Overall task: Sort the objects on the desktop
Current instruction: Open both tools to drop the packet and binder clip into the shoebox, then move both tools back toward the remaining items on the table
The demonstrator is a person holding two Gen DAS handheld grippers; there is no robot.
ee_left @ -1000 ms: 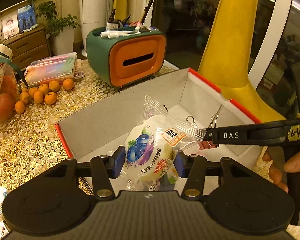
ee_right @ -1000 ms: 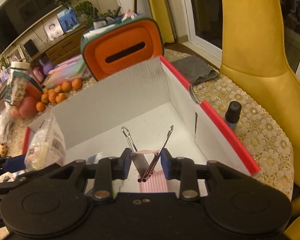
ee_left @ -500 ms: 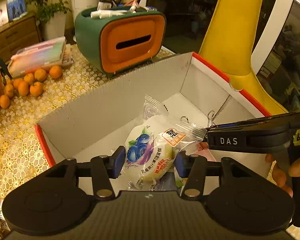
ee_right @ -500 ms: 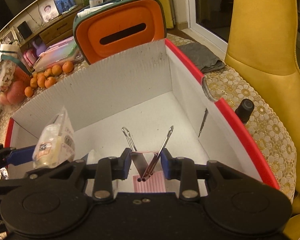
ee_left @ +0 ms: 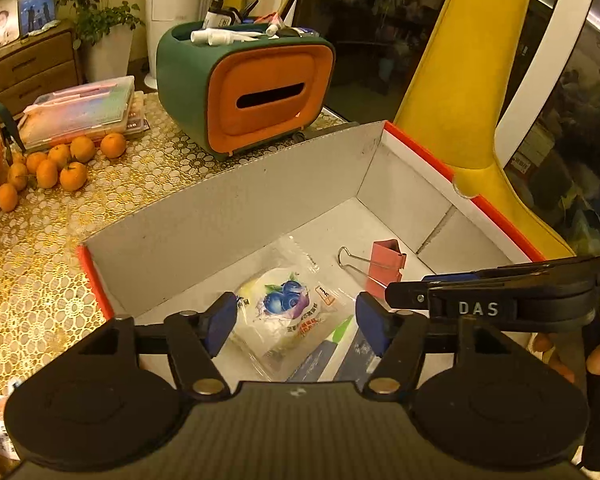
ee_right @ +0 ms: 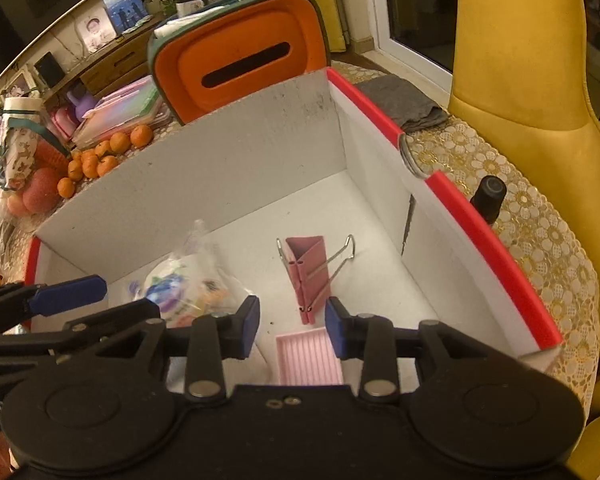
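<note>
Both grippers hang over the white cardboard box with a red rim (ee_left: 416, 152), and both have let go. The left gripper (ee_left: 296, 322) has its blue-padded fingers (ee_left: 220, 322) opening, clear of the clear plastic snack packet printed with blueberries (ee_left: 288, 308), which lies on the box floor between and below them. The right gripper (ee_right: 292, 322) is opening too; the pink metal binder clip with wire handles (ee_right: 308, 276) lies free on the floor at 12 o'clock from its fingers (ee_right: 249, 320), apart from them.

The likeliest slip, I judge, is on the way out: a pad could snag the packet's crinkled film or a wire handle and drag it back over the rim. The two grippers are also close together and could knock each other.

Readable writing: "DAS" in white on the right gripper's side. The packet carries small print too fine to read.
</note>
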